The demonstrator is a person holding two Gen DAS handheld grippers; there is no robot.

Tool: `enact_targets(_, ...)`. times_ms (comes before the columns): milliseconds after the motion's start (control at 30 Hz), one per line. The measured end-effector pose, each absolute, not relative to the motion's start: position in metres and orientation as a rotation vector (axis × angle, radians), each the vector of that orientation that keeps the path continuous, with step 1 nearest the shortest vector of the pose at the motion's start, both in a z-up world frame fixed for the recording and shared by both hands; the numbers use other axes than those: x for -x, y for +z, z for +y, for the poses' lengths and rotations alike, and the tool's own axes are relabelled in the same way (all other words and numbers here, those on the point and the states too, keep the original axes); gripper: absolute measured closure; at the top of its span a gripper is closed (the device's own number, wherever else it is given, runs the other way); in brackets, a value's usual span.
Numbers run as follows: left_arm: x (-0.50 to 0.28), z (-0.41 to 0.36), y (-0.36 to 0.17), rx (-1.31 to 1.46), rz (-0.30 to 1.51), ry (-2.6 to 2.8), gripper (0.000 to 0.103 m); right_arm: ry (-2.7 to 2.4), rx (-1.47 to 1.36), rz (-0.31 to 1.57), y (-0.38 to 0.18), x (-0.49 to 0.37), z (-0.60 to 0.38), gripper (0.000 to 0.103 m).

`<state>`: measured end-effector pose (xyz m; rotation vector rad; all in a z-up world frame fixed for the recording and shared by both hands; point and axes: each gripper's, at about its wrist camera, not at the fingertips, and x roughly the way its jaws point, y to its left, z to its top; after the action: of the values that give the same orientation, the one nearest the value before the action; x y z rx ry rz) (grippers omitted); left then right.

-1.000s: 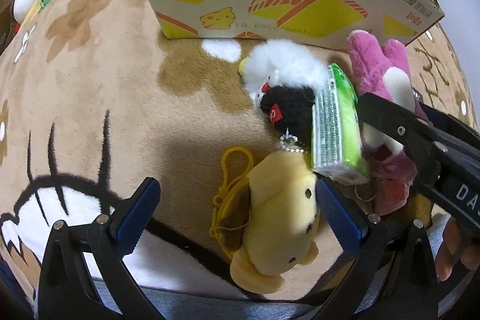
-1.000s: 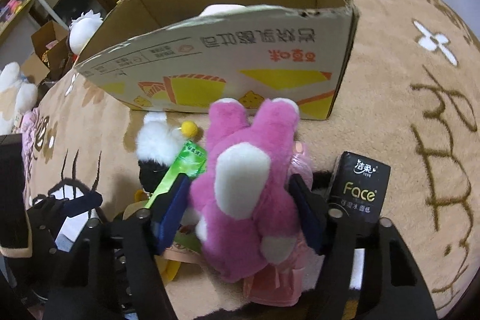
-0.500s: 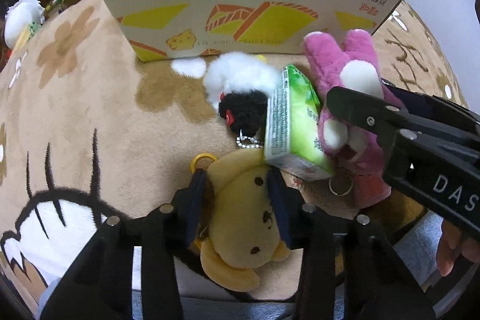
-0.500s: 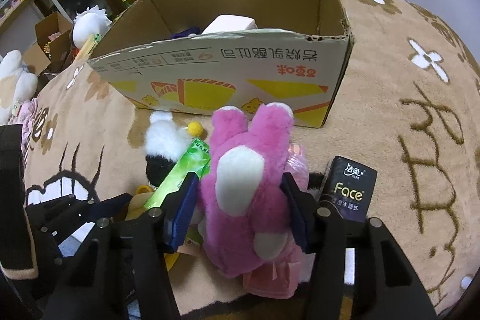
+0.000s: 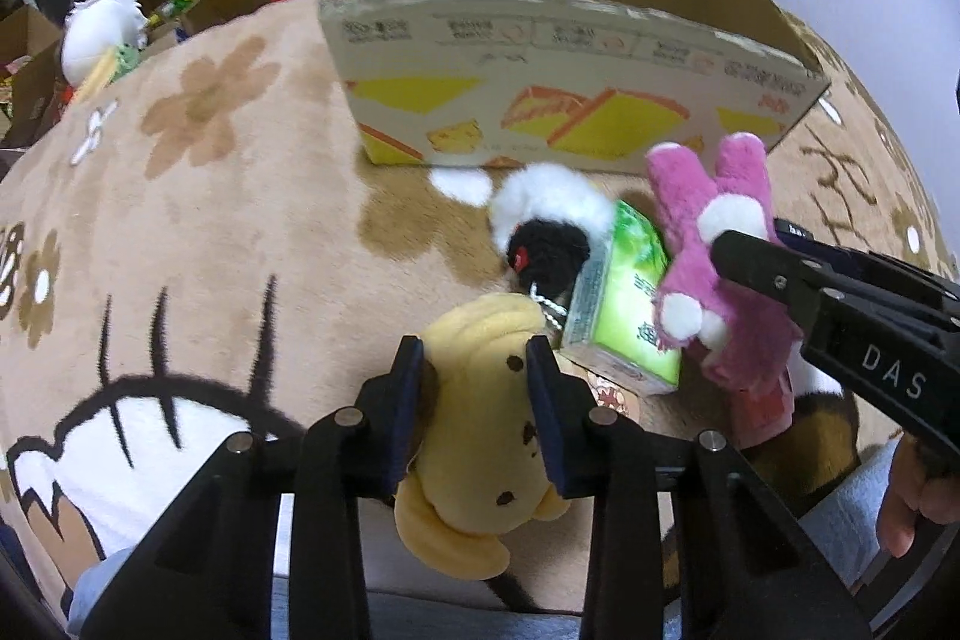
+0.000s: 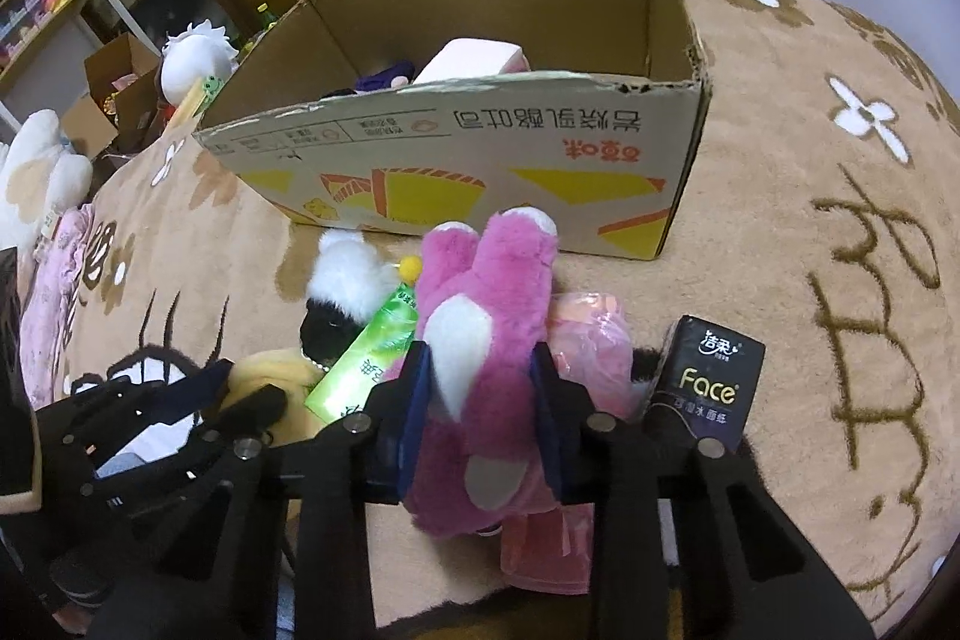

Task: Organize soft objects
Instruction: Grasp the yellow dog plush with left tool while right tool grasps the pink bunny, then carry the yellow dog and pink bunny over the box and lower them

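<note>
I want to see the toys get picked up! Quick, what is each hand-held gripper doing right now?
Left hand-held gripper: shut on the yellow plush dog.
Right hand-held gripper: jaws have just been closing, now shut on the pink plush bunny.

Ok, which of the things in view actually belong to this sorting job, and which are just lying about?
Part of the job:
- yellow plush, clamped in the left gripper
- pink plush, clamped in the right gripper
- black-and-white plush
- cardboard box

Probably just lying about:
- green tissue pack
- black Face tissue pack
- white plush beyond the rug
</note>
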<state>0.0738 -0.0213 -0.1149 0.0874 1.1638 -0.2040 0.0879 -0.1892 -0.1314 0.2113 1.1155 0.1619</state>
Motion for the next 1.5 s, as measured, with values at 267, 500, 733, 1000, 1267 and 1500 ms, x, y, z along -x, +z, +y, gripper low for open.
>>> enact_targets(267, -0.065, -0.018, -0.079, -0.105, 0.97, -0.157, 0.07, 0.164, -0.231, 1.026, -0.102, -0.078, -0.195, 0.071)
enact_targets(500, -0.067, -0.012, -0.048, -0.1, 0.854, -0.135, 0.07, 0.17, -0.214, 0.92, -0.066, -0.069, -0.195, 0.071)
enact_targets(733, -0.069, -0.013, -0.018, -0.113, 0.752, -0.122, 0.07, 0.164, -0.205, 0.793, -0.029, -0.066, -0.191, 0.071)
enact_targets(1000, -0.082, -0.017, 0.01, -0.13, 0.651, -0.129, 0.07, 0.127, -0.167, 0.645, 0.007, -0.071, -0.19, 0.071)
enact_targets(1267, -0.101, -0.025, 0.024, -0.181, 0.57, -0.129, 0.069, 0.071, -0.115, 0.583, 0.017, -0.089, -0.191, 0.071)
enact_targets(1500, -0.127, -0.03, 0.013, -0.162, 0.588, -0.143, 0.069, 0.033, -0.1, 0.611, 0.002, -0.112, -0.194, 0.07)
